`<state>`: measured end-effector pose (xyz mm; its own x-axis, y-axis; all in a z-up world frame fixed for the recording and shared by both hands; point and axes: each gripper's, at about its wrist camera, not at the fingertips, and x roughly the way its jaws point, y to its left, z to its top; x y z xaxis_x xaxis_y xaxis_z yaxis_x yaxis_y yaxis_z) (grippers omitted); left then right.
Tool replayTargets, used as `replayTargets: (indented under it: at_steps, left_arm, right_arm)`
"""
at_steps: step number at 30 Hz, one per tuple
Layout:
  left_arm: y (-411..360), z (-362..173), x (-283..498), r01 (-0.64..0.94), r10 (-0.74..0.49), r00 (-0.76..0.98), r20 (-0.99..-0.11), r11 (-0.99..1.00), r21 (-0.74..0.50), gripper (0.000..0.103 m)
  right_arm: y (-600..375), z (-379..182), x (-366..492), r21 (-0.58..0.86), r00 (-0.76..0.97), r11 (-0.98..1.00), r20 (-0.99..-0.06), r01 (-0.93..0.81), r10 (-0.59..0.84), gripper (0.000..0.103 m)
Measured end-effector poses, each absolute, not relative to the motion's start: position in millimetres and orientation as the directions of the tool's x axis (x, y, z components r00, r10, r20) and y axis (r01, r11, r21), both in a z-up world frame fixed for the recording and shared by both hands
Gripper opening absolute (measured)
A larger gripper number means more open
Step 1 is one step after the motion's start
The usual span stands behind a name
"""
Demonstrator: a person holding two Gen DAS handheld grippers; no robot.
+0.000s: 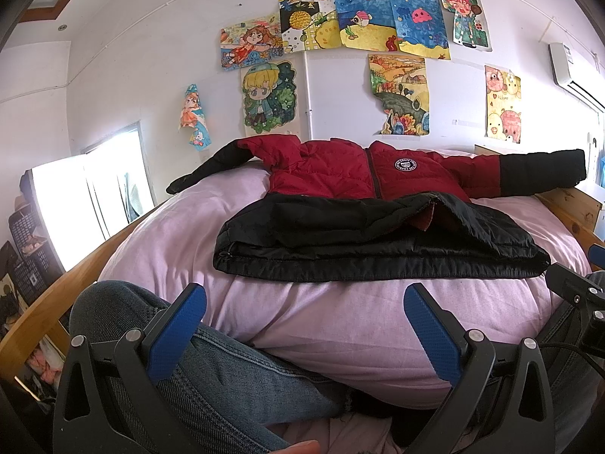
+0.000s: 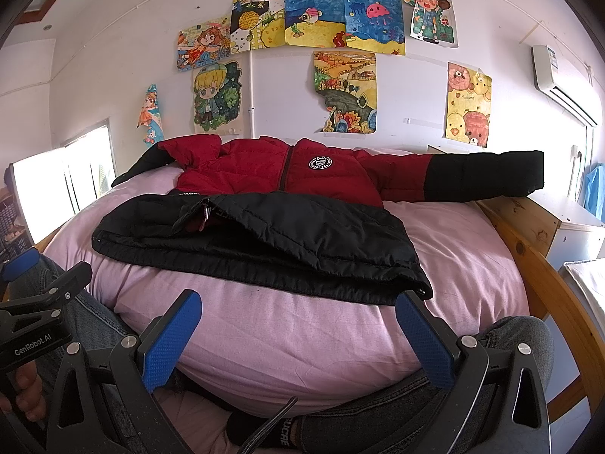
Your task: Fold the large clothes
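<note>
From the left wrist camera, the left gripper point(image 1: 304, 327) with blue ridged pads is spread wide and empty, above a pink quilt point(image 1: 340, 317); the red-and-black padded jacket point(image 1: 363, 204) lies flat ahead, sleeves outstretched.

From the right wrist camera, the right gripper point(image 2: 298, 331) gapes too, its right pad just beside the jacket point(image 2: 264, 227) hem.

Pink bedsheet point(image 1: 340, 325) on wooden bed frame point(image 2: 529, 249); above it, children's drawings point(image 1: 340, 26) and air conditioner point(image 2: 563, 79) on the wall
</note>
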<state>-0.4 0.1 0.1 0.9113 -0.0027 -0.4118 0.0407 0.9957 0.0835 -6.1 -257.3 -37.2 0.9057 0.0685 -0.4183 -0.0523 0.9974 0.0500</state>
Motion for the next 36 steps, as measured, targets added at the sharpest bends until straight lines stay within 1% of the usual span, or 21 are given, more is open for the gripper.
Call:
replayTargets:
  at_steps: [29, 36]
  left_arm:
    - [-2.0, 1.3, -1.3, 0.04, -0.001, 0.91, -0.415, 0.996, 0.084, 0.102]
    - [0.9, -0.9, 3.3, 0.035, 0.005, 0.9, -0.436, 0.996, 0.083, 0.102]
  right_arm:
    - [-256.3, -36.9, -5.2, 0.05, 0.906, 0.997, -0.419, -0.051, 0.068, 0.103]
    - [-256.0, -35.4, -5.9, 0.05, 0.905, 0.998, -0.423, -0.034, 0.052, 0.103]
